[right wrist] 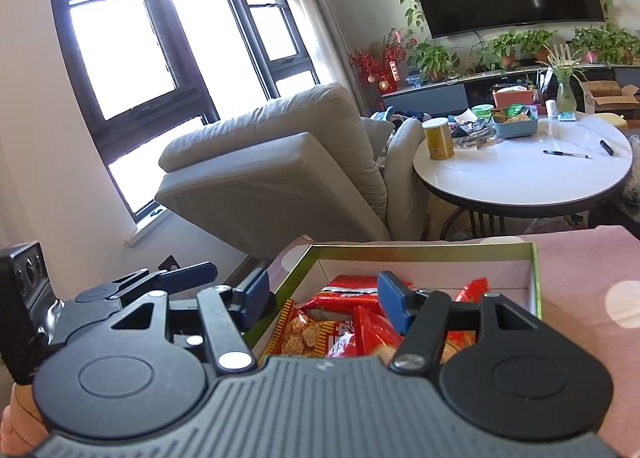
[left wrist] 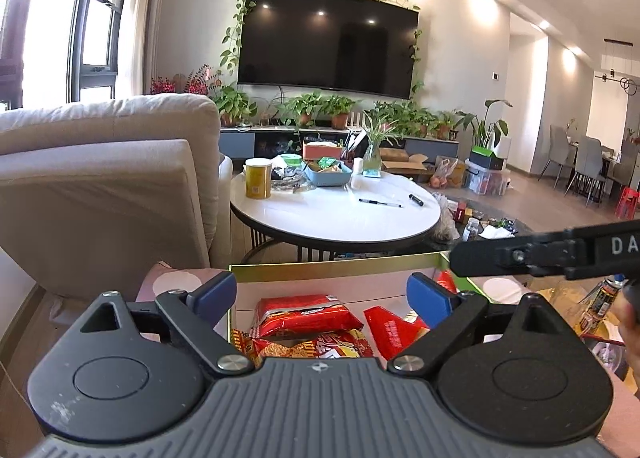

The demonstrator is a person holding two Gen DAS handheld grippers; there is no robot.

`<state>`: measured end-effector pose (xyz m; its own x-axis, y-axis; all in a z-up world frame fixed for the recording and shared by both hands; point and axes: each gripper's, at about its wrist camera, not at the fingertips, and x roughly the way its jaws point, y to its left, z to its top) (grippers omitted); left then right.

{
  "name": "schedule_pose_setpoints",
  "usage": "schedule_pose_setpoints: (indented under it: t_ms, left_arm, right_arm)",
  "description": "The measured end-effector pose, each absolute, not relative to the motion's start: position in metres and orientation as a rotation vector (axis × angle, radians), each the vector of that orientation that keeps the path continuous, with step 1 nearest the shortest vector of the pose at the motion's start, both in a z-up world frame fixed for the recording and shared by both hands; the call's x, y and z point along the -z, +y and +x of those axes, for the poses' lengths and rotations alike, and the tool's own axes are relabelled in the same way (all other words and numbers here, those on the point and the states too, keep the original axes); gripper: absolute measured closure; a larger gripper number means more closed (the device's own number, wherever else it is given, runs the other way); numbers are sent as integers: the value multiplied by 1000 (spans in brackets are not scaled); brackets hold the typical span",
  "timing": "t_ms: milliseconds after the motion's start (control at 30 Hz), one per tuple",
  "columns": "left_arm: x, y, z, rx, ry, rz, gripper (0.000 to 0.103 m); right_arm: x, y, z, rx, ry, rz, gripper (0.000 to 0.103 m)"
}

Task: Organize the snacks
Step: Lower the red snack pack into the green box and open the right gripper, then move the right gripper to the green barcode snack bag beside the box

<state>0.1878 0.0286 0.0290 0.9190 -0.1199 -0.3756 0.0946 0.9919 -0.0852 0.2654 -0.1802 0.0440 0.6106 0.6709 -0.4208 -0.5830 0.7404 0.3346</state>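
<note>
The left tool is seen with its blue pads spread wide and nothing between them; it is held above the open box without touching the packets that lie below the gap. The right tool is likewise held apart and empty over the same box, its pads clear of the wrappers; in the left wrist view one of its black fingers is seen reaching in from the right, over the box's far right corner. Both tools are tilted downward toward the box, which fits a judgement that a packet has been set down and that the next one is to be fetched, though this cannot be confirmed. The snacks are found inside the box: a red packet lies flat near the middle, a red and yellow packet printed with crackers sits at the near side, and further red wrappers are stacked loosely to its right. The packets are gathered in one compartment, presumably so that they are kept together. The box is rested on a pink cloth surface. Beyond the box stands a white round table, on which a yellow canister and a blue tray of further snacks are kept; left of the box a beige armchair is seen.
</note>
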Motion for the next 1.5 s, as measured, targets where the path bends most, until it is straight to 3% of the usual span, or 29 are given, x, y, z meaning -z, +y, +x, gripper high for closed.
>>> schedule_pose_setpoints:
  t_ms: [567,933,1500]
  left_arm:
    - [4,47,120,55,530,-49,11]
    - [47,48,128,39,650,-68,11]
    - [70,55,135,49,703,-128,8]
  right_arm:
    - [2,-166,212,-717,730,125,10]
    - [37,-149,208,-631,825,111,10]
    - [58,-151,214,-577,877,135,9]
